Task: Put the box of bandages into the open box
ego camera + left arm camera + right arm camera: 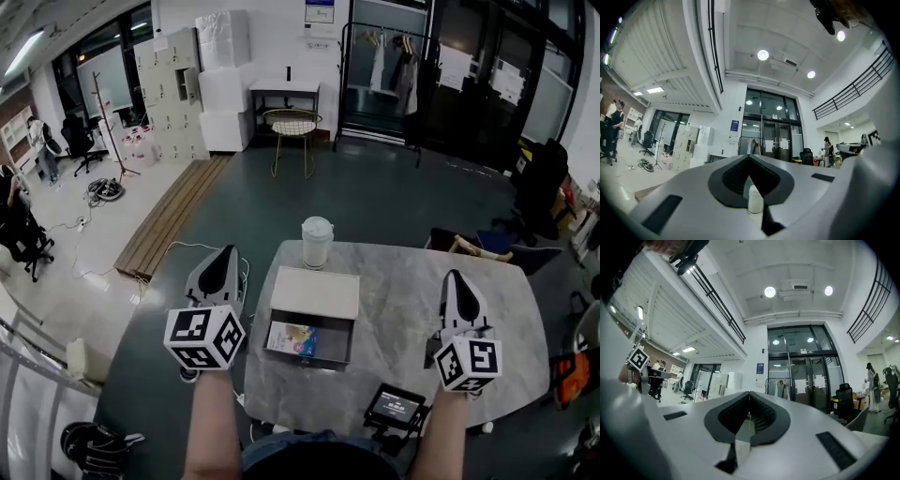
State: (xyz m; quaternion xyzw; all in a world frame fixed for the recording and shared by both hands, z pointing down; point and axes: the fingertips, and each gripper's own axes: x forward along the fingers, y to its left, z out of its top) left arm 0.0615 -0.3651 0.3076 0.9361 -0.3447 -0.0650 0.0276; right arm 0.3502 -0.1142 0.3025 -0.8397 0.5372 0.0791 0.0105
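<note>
The open box (pixel 345 349) sits on the marble table (pixel 422 309), its lid (pixel 316 292) folded back on the far side. The box of bandages (pixel 292 338), pale with a colourful print, lies flat inside it at the left. My left gripper (pixel 228 250) hangs off the table's left edge, level with the open box, jaws together and empty. My right gripper (pixel 454 276) is above the table's right part, also shut and empty. In the left gripper view my left gripper (pixel 749 157) has its tips meeting; my right gripper (pixel 749 393) looks the same in the right gripper view.
A white lidded cup (pixel 317 242) stands beyond the lid, and shows as the white cup (pixel 755 199) under the left jaws. A small dark screen (pixel 397 407) sits at the table's near edge. Dark floor with a cable lies left of the table; a chair and bags are at the right.
</note>
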